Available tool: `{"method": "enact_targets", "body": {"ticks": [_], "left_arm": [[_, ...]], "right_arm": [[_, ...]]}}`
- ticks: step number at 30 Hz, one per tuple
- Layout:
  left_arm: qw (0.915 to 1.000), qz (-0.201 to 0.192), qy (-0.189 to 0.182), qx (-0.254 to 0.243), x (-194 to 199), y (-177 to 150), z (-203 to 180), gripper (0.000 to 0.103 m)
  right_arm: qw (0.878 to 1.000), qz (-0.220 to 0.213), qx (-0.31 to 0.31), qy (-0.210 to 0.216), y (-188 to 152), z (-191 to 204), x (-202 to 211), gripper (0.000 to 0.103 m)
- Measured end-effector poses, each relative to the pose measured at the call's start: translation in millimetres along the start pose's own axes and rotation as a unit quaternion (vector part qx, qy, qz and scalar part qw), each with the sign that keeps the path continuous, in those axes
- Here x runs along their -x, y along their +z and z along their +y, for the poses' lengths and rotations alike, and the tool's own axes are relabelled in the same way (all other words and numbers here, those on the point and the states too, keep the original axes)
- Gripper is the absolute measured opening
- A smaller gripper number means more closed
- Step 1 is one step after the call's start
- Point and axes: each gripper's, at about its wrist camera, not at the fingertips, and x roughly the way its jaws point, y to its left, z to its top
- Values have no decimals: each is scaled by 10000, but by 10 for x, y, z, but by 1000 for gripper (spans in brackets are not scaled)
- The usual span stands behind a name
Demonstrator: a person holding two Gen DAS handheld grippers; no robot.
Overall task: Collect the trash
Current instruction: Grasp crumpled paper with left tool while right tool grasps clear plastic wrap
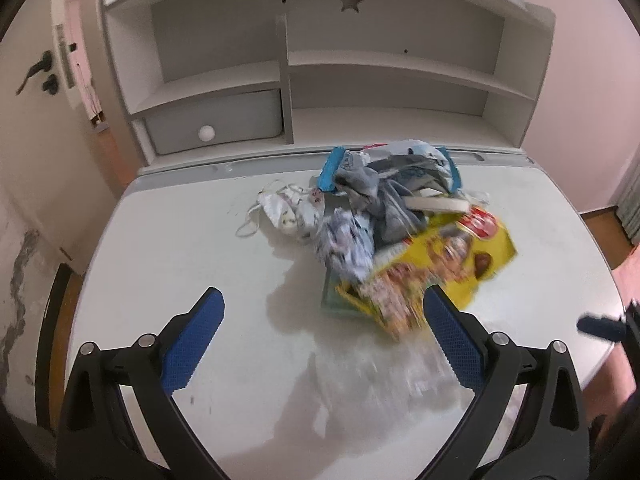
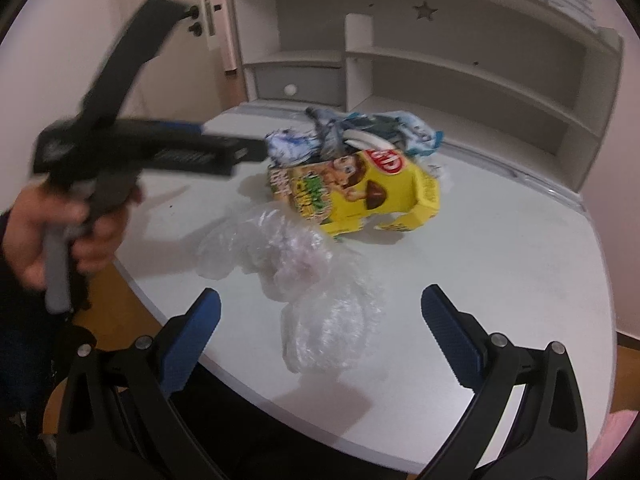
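Trash lies heaped mid-bench: a yellow snack box among crumpled wrappers, with a clear plastic bag nearer the bench edge (somewhat blurred). Both the left gripper and right gripper hover with fingers spread wide, grasping nothing. A hand grips the left gripper's handle.

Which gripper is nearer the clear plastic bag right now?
Right. The right gripper hangs open just short of the plastic bag, which lies between its fingers' line. The left gripper is also open, off to the bag's left, aimed past it at the yellow box.
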Motion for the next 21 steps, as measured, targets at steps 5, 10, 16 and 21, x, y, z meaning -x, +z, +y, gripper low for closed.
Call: {"method": "enact_targets", "body": {"ticks": [5, 10, 16, 21], "left_arm": [[9999, 127, -107, -46, -317, 182, 55, 95], [9978, 417, -520, -33, -540, 231, 89, 41], [9979, 129, -589, 229, -325, 312, 229, 35], [9988, -388, -268, 159, 66, 486, 319, 35]], "right_arm": [[9997, 194, 142, 105, 56, -4, -269, 97], [9989, 331, 215, 255, 197, -6, -508, 96], [9961, 644, 481, 355, 292, 88, -768, 63], [9966, 506, 431, 479, 399, 141, -727, 27]]}}
